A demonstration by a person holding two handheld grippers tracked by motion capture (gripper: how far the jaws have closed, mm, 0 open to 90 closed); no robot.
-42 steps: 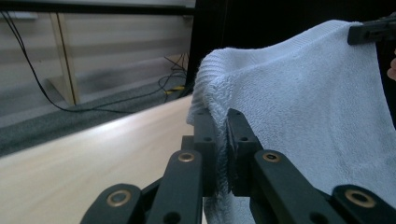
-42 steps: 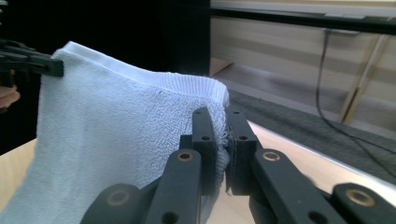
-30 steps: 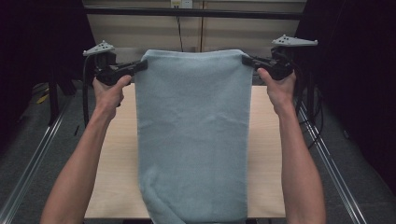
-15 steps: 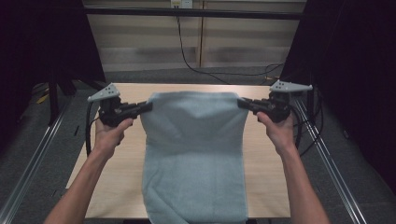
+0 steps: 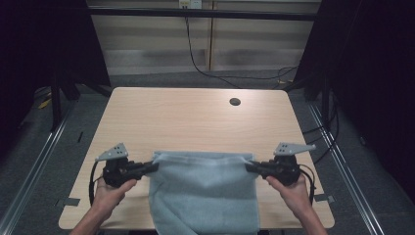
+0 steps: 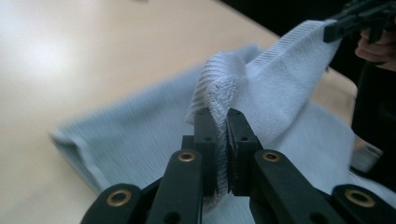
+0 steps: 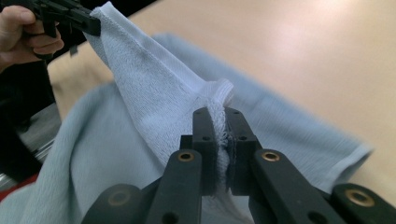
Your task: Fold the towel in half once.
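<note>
Towel [image 5: 203, 193] of pale blue terry is held by its two upper corners between the grippers, low over the near part of the wooden table [image 5: 195, 122]. In the high view its top edge is stretched nearly straight from one gripper to the other, while the rest lies on the tabletop and runs over the near edge toward the person.

The left gripper [image 5: 152, 167] is pinched on the towel's left corner; in the left gripper view the jaws are pressed together with a bunched fold of cloth [image 6: 219, 93] caught between the pads, and the other gripper is seen at the top right, clamped on the far corner. The right gripper [image 5: 250, 167] is likewise pinched on the right corner; in the right gripper view the hemmed corner [image 7: 219, 93] is squeezed between the closed jaws, and the cloth is drawn up taut toward the opposite gripper at the top left.

Each gripper is held in a hand, the left hand [image 5: 111, 192] and the right hand [image 5: 289, 191], both close to the near edge of the table. A round hole [image 5: 235, 102] is seen in the tabletop, well apart from the towel, toward the far right.
</note>
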